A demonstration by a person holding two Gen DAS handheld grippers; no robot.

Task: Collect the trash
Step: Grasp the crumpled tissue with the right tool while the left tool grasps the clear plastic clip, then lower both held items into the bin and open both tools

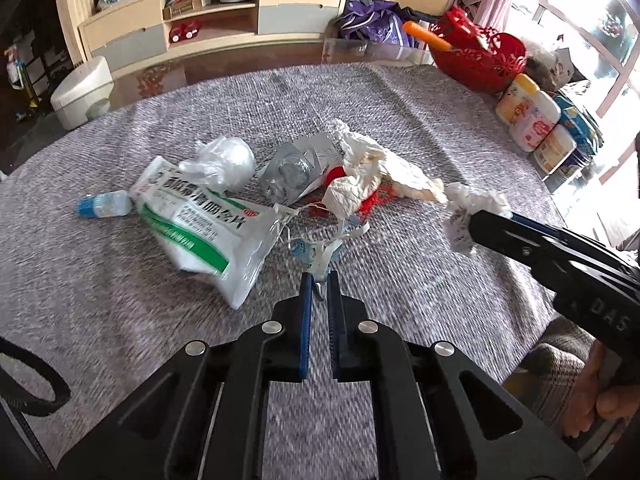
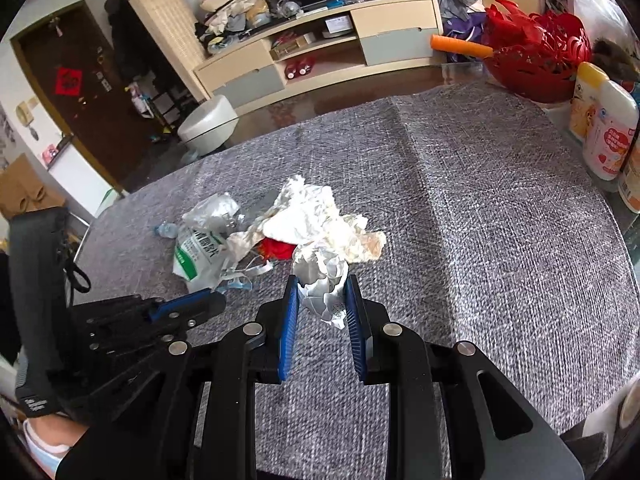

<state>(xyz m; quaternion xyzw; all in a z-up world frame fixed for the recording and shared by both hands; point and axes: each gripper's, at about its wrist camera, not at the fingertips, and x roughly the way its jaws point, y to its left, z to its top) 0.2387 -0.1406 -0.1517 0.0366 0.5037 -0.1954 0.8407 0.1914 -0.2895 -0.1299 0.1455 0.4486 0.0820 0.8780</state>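
The left gripper [image 1: 319, 280] has its blue jaws nearly together, pinching a thin white strap of a blue face mask [image 1: 306, 249] that lies at the near edge of the trash pile. The right gripper [image 2: 322, 300] clamps a crumpled paper ball [image 2: 320, 276] bearing faint print too small to read. The white-and-green medicine pouch [image 1: 196, 216] carries large Chinese characters. Beside it lie a small blue-capped bottle [image 1: 102, 203], a clear plastic wad [image 1: 224, 164], a foil blister pack [image 1: 292, 172] and crumpled tissue [image 1: 376, 168]. "DAS" shows on the right tool's body in the left view. The grey tablecloth [image 2: 500, 240] lies bare right of the pile; lotion bottles [image 1: 532, 120] and a red basket [image 1: 480, 56] line the far right edge
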